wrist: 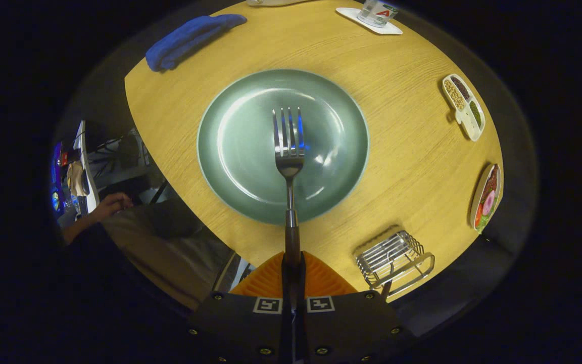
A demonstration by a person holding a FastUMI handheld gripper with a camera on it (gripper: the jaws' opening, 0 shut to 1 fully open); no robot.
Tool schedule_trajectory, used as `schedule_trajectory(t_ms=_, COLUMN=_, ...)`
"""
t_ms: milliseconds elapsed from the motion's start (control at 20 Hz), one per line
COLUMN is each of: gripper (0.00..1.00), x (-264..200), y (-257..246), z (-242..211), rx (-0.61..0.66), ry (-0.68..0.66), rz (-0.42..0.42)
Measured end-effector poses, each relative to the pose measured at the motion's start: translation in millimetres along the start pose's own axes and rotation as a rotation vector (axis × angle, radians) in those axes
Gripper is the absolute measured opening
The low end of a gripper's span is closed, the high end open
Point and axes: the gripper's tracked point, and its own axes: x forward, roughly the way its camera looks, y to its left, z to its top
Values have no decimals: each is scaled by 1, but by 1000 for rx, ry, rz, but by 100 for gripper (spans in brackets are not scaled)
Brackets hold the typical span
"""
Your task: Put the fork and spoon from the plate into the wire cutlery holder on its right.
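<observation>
My gripper (291,273) is shut on the dark handle of a metal fork (289,146). The fork sticks straight out ahead of the fingers, tines pointing away, raised above a round grey-green plate (230,167) on the wooden table. The plate's surface is bare under the fork. The wire cutlery holder (394,258) stands on the table just to the right of the fingers, nearer to me than the plate. A dark handle tip pokes out at its near side; I cannot tell what it belongs to.
A folded blue cloth (190,38) lies beyond the plate on the left. A glass on a white coaster (372,17) stands at the far side. Two small dishes of food (465,106) (487,197) line the right table edge. A person's hand (111,205) rests off the table's left.
</observation>
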Motion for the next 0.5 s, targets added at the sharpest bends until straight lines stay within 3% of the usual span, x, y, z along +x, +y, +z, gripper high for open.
schedule_trajectory(t_ms=500, gripper=3, x=-42, y=-69, z=-116, rx=77, ry=118, rz=-47)
